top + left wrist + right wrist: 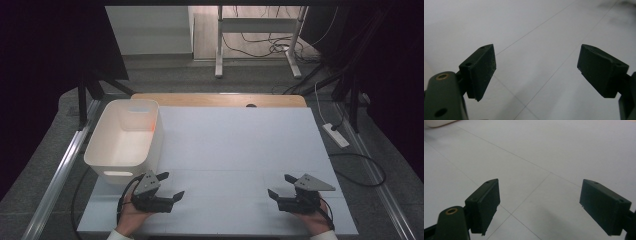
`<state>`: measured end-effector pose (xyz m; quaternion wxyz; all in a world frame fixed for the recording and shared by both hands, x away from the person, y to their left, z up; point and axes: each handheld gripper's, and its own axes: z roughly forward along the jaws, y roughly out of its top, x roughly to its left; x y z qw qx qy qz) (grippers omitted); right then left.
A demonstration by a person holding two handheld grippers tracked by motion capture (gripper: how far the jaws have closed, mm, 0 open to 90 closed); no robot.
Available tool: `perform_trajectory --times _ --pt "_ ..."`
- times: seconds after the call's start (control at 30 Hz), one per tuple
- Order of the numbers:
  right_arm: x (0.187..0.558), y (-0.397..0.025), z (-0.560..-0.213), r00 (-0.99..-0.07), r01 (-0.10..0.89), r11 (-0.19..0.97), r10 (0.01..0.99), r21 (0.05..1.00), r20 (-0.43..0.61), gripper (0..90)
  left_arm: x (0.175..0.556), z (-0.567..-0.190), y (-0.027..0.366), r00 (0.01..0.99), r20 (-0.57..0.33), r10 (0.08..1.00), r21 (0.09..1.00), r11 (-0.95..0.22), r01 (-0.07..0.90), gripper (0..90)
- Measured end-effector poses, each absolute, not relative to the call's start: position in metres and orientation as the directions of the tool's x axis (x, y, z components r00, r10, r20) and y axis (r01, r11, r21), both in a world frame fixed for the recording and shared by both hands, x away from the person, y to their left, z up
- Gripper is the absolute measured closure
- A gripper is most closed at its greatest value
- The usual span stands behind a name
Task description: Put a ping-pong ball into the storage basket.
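Two hands come in from the near edge of the table, each wrapped around a black two-jaw gripper. The left hand (131, 217) holds the left gripper (171, 186) low over the near left part of the white board (235, 150), angled inward toward the middle, its grey three-cornered plate tilted up on top. Its jaws stand wide apart with nothing between them; in the left gripper view the two black pads (482, 71) frame bare white surface crossed by thin seam lines.

The right hand (315, 220) holds the right gripper (281, 185) at the near right, pointing left toward the other, roughly mirroring it and well apart from it. Its jaws are likewise spread and empty, and the right gripper view shows the same pale panelled surface between the pads (486, 205).

A white plastic bin (125, 142) with a cut-out handle stands on the left side of the board, just beyond the left gripper; its inside looks empty apart from a faint orange glint on the far wall. The board lies on a wooden tabletop (220, 99) whose far edge shows. Beyond it are grey floor, white desk legs (218, 45) with tangled cables, and a white power strip (336, 135) on the floor at right. Dark curtains close both sides.
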<state>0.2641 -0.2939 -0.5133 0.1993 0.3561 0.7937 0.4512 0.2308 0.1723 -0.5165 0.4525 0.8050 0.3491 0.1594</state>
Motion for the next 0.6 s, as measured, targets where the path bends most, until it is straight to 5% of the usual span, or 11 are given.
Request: perform_trajectory --times 0.6 --pt "0.2613 -0.2911 -0.5155 -0.712 0.375 0.368 0.703 0.851 0.01 16.5 0.2294 -0.5165 0.1736 0.699 -0.079 0.711 0.85 -0.318 0.419 16.1"
